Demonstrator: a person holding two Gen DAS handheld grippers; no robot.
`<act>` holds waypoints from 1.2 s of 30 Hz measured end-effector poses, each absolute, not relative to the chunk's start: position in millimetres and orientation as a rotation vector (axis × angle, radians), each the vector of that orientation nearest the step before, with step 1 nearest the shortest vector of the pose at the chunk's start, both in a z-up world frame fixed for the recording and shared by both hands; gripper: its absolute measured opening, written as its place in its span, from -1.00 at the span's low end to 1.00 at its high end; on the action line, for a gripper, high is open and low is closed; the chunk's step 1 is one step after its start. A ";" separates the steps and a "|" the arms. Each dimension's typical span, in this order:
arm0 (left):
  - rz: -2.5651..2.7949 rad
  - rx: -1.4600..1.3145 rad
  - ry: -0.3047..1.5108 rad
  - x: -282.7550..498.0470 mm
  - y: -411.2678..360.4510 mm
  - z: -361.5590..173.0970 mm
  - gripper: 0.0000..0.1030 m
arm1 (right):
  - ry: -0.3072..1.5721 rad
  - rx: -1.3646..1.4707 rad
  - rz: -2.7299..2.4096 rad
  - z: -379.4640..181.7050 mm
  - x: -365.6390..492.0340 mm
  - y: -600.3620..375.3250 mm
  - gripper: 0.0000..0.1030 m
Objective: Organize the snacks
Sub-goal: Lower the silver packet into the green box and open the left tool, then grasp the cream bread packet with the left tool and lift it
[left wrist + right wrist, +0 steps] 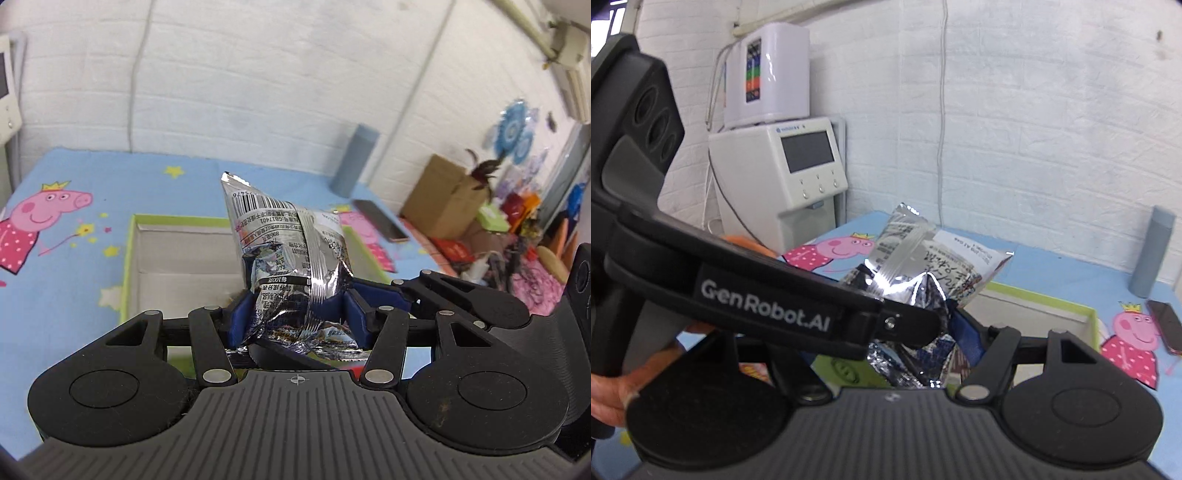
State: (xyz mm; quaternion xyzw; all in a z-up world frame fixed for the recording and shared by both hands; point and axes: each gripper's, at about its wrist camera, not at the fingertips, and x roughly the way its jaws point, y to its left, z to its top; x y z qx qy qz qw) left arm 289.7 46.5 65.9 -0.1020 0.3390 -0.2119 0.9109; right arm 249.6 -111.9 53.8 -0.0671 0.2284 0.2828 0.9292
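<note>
**Silver snack bag held by both grippers above a green-rimmed box**

The left gripper [295,314] is level, its blue-padded fingers [242,317] closed on the lower half of a silver foil snack bag [291,258], which stands upright with its barcode end uppermost. In the right wrist view, the left gripper's body crosses the frame diagonally, and the right gripper [923,354] meets the same snack bag [916,266] from the other side; one blue finger [964,328] touches the foil, but the other is hidden, so its grip cannot be told. Beyond the bag lies an open box [129,258] with a green rim and white interior; what shows of its inside is bare. It rests on a blue cartoon-pig cloth [66,258] covering the desk. Farther right lie a phone [380,219] and an upright grey-blue cylinder [354,160] near the white brick wall [277,74].
</note>
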 end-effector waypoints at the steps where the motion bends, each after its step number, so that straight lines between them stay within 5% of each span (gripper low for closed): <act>1: -0.428 -0.206 0.714 302.0 48.7 59.5 -0.24 | 0.485 -0.136 0.585 48.5 262.9 -108.6 0.36; 7: -0.373 -0.178 0.754 347.4 54.2 28.9 -0.31 | 0.546 -0.155 0.593 16.6 310.6 -97.3 0.37; 10: -0.322 -0.155 0.731 350.6 57.7 27.3 -0.03 | 0.555 -0.175 0.578 7.0 320.3 -96.3 0.39; 14: -0.339 -0.188 0.699 331.8 68.4 39.5 -0.04 | 0.531 -0.131 0.564 15.2 308.7 -115.3 0.49; 27: -0.440 -0.163 0.676 172.7 70.1 36.8 0.04 | 0.496 0.005 0.622 16.7 113.6 -165.7 0.76; 36: -0.384 -0.266 0.841 55.4 88.4 -18.8 0.03 | 0.684 0.017 0.672 -43.1 23.7 -140.4 0.75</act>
